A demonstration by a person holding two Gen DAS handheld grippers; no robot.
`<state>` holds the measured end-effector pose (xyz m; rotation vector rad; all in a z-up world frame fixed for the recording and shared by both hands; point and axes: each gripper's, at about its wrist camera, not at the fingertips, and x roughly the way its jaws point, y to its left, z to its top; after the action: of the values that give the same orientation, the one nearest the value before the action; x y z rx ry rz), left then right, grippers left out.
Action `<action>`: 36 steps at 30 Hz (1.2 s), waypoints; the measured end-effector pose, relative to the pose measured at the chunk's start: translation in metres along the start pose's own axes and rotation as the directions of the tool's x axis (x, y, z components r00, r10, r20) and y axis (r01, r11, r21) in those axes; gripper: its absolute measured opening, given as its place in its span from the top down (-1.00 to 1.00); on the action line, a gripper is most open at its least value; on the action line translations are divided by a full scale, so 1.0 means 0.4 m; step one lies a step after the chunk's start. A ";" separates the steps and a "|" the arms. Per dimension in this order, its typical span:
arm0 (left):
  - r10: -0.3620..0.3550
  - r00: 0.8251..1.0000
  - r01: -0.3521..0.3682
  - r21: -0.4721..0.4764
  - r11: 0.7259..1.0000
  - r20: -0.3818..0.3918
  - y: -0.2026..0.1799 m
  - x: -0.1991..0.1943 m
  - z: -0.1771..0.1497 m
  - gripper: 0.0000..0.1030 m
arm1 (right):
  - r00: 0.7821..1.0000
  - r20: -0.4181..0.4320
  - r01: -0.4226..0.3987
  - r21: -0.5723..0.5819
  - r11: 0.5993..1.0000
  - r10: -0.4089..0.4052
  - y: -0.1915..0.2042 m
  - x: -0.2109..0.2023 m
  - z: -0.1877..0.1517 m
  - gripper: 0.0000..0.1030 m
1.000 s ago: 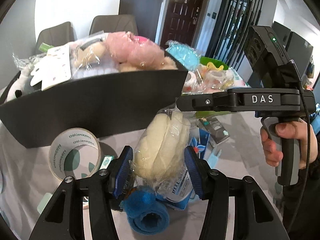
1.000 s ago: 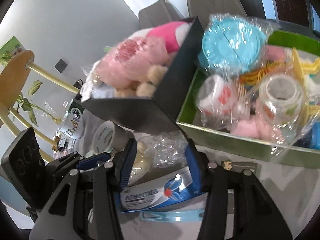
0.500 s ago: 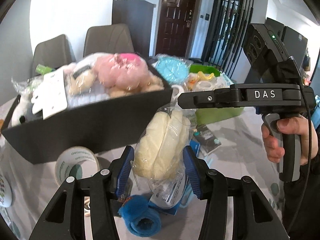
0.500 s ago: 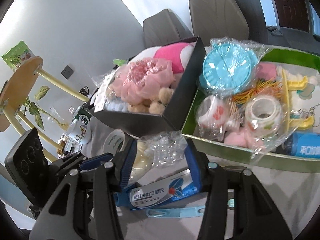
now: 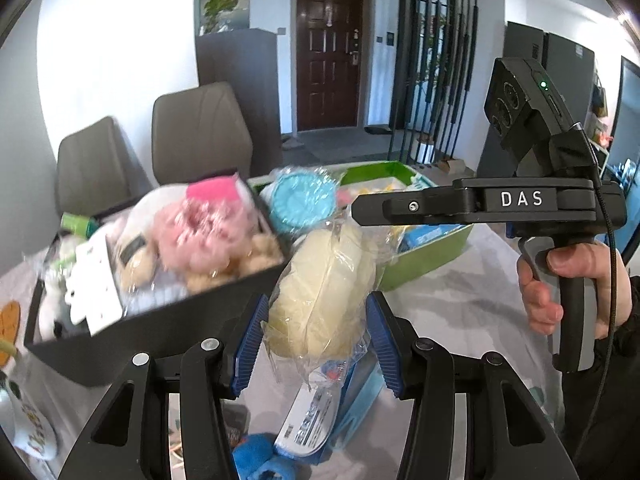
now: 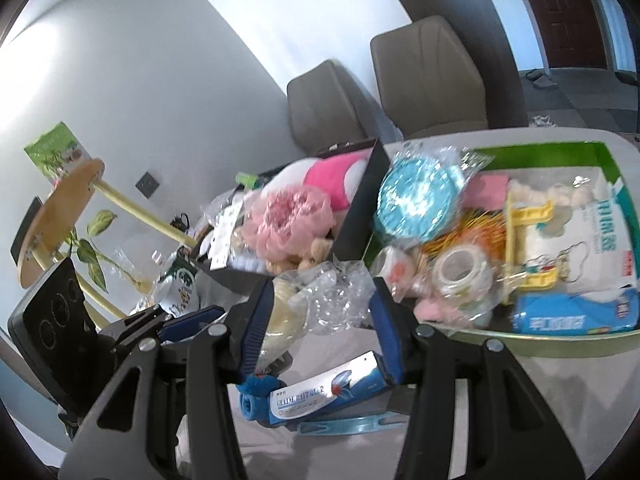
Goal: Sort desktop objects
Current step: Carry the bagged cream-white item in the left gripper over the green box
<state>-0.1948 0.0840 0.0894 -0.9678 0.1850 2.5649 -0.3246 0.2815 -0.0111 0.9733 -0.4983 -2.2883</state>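
Black cardboard box [image 5: 132,332] holds pink and beige plush toys in plastic. The green box [image 6: 608,156] beside it holds a blue round item, tape rolls and yellow clips. The left hand-held gripper [image 5: 316,336] grips a cream wrapped bundle [image 5: 320,292] above the counter [image 5: 460,308]. The right hand-held gripper [image 6: 320,328], marked "DAS", pinches its plastic wrap [image 6: 340,296].

bg: brown door [image 5: 329,54] | 2 chairs [image 5: 200,132] | plant, prob. pothos [image 6: 94,254]

both tongs [image 5: 316,334] lifted the cream bundle [image 5: 320,300] higher.
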 end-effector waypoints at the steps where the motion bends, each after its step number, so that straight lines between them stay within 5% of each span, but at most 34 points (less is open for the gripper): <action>1: 0.000 1.000 0.000 0.007 1.000 0.003 -0.008 0.001 0.010 -0.01 | 1.000 0.010 0.001 0.004 1.000 -0.001 -0.005 -0.010 0.003 0.06; 21: -0.096 0.995 0.092 0.150 0.984 0.020 -0.163 0.105 0.199 0.01 | 0.982 0.187 0.015 0.121 0.993 -0.038 -0.175 -0.194 0.060 0.07; 36: -0.213 0.976 0.208 0.129 0.970 0.032 -0.203 0.228 0.291 0.01 | 0.964 0.239 0.064 0.210 0.976 -0.115 -0.292 -0.273 0.085 0.36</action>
<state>-0.2951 0.2166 0.1181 -0.8349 0.2149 2.3488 -0.3335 0.4438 0.0049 0.8171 -0.8206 -2.4949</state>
